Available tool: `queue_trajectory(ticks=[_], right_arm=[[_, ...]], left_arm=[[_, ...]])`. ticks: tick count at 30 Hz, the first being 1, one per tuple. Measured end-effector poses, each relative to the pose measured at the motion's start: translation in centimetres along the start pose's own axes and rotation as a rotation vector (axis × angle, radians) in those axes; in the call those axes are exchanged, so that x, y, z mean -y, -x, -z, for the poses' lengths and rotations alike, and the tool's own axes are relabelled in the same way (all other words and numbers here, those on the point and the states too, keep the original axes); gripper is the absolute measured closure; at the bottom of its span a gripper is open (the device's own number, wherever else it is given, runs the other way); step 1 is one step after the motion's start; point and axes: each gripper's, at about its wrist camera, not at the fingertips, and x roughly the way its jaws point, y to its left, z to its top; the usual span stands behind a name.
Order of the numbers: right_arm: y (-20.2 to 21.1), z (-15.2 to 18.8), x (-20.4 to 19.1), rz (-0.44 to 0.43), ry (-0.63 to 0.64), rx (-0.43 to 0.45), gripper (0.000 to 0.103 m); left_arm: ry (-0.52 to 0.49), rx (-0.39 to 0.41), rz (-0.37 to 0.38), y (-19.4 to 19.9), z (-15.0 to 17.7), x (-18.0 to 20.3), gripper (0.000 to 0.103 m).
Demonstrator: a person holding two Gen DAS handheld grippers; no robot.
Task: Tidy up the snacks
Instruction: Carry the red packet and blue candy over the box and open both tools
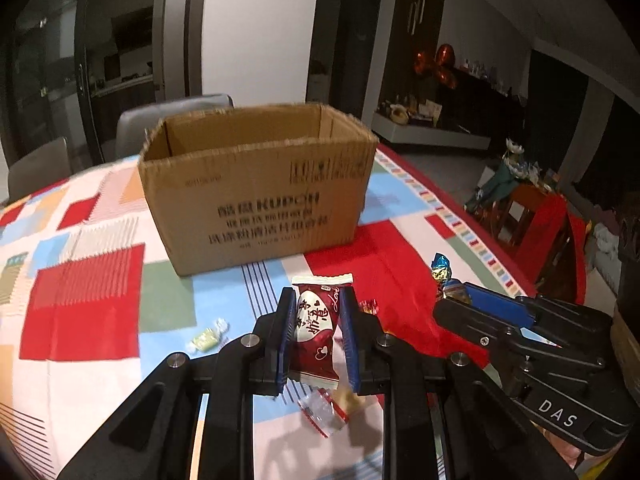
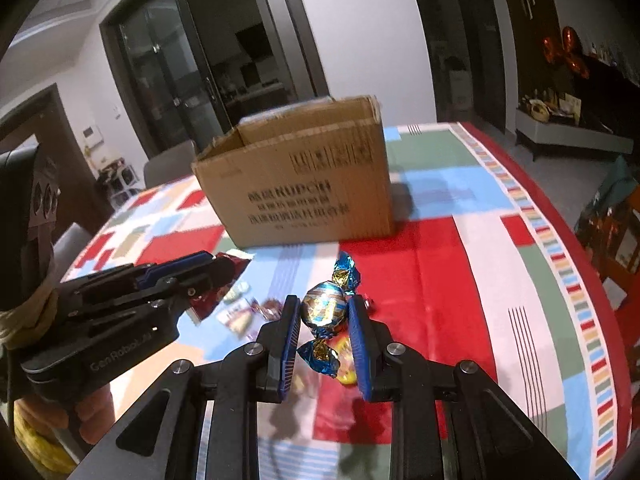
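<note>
Above the near edge of the surface (image 1: 80,304), which is covered with a patchwork cloth of red, blue, white and green, two snacks are held clear of the cloth at once. A dark red, white-ended snack packet (image 1: 316,330) is pinched upright between the blue pads of the left tool (image 1: 316,334). A round blue-and-gold foil-wrapped candy (image 2: 324,309) is gripped at its middle by the right tool (image 2: 324,322), with its twisted ends sticking out above and below.

An open brown cardboard box with dark print (image 1: 256,184) stands further back on the surface, towards its far edge, well apart from both tools; its inside is mostly hidden. Several small wrapped sweets lie loose on the cloth beneath the tools, among them a clear-and-red wrapper (image 1: 324,410) and a pale yellow one (image 1: 208,338).

The carrying step appears to be in hand. Next, both tools would probably need to be brought forward over the box's rim, high enough to clear its front wall, before the pads are parted.
</note>
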Motion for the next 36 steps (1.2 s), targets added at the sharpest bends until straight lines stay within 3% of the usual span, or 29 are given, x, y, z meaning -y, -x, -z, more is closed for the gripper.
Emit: queue_trajectory(ticks=[16, 29, 36], right_arm=[[1.2, -8.0, -2.1, -0.048, 0.040, 0.145, 0.077], [-0.2, -13.4, -3.0, -0.054, 0.081, 0.185, 0.077], [-2.7, -16.1, -3.0, -0.065, 0.095, 0.173, 0.077]], left_arm=[[0.013, 0.141, -0.040, 3.7, -6.8, -1.7, 0.081], [0.001, 0.198, -0.076, 3.9, -11.9, -3.7, 0.081], [-0.001, 0.208, -0.096, 2.1, -14.6, -5.0, 0.081]])
